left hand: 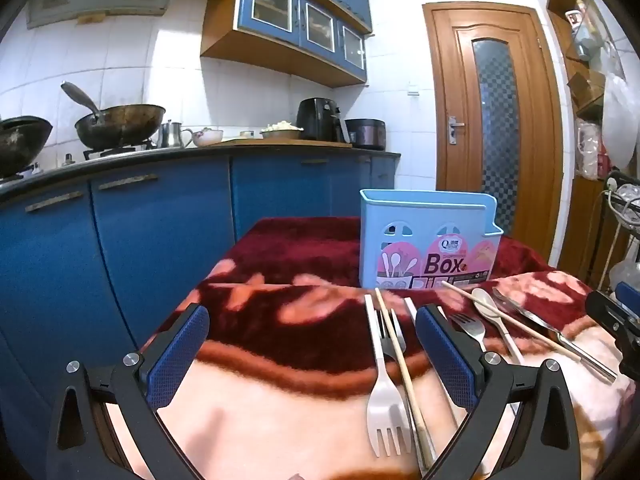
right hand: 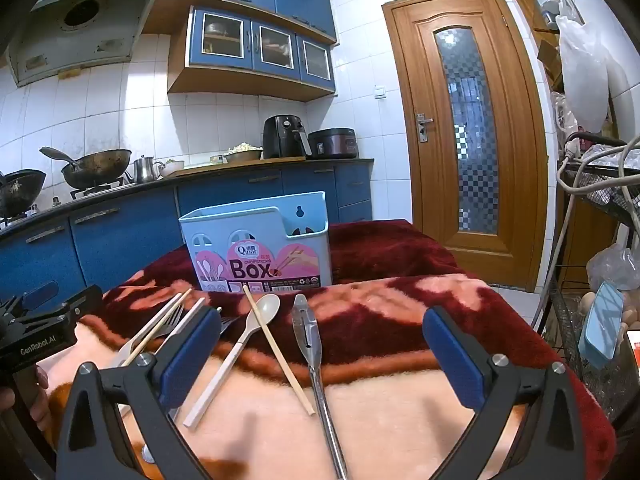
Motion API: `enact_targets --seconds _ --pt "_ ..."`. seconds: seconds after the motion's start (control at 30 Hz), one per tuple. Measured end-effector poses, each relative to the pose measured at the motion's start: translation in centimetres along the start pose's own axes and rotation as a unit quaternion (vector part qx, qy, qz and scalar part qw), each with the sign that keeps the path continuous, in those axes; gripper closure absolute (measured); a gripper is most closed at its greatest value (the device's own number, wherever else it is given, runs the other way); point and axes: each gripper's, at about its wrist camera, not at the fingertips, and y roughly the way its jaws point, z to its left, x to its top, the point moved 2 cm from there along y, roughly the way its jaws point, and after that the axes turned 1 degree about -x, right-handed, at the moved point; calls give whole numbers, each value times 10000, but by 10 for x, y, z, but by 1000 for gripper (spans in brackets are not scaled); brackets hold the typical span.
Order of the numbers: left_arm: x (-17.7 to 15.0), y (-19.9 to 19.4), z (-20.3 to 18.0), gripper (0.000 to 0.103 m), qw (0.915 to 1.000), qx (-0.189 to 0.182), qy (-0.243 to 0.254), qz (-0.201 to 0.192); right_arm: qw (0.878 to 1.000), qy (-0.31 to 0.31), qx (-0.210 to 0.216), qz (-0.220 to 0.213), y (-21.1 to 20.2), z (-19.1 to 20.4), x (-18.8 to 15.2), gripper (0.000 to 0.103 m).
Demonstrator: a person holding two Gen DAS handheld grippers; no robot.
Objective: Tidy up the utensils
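1. The left hand-held gripper (left hand: 312, 354) hangs over the near edge of the desk (left hand: 256, 420) with its jaws spread as wide as they go and nothing between the pads.
2. The right hand-held gripper (right hand: 320, 356) is just as wide open and empty, hovering over the right part of the scatter.
3. The utensils lie loose on the blanket, near the grippers: a white fork (left hand: 386, 408) and a chopstick (left hand: 402, 368) under the left one; a spoon (right hand: 244, 336), a second chopstick (right hand: 278, 350) and a steel peeler (right hand: 310, 340) under the right.
4. Most have their long axis running near to far; the white fork's tines point near, the spoon's bowl points far.
5. The blue utensil box (right hand: 256, 240) stands upright at the far side.
6. My advice: pick one utensil, close across its handle, not along it, and avoid crossed neighbours.
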Motion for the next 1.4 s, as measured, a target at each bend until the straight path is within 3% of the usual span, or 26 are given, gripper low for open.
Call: enact_targets --seconds 1.4 --pt "0 0 -1 0 10000 27 71 28 10000 -1 2 23 1 0 0 0"
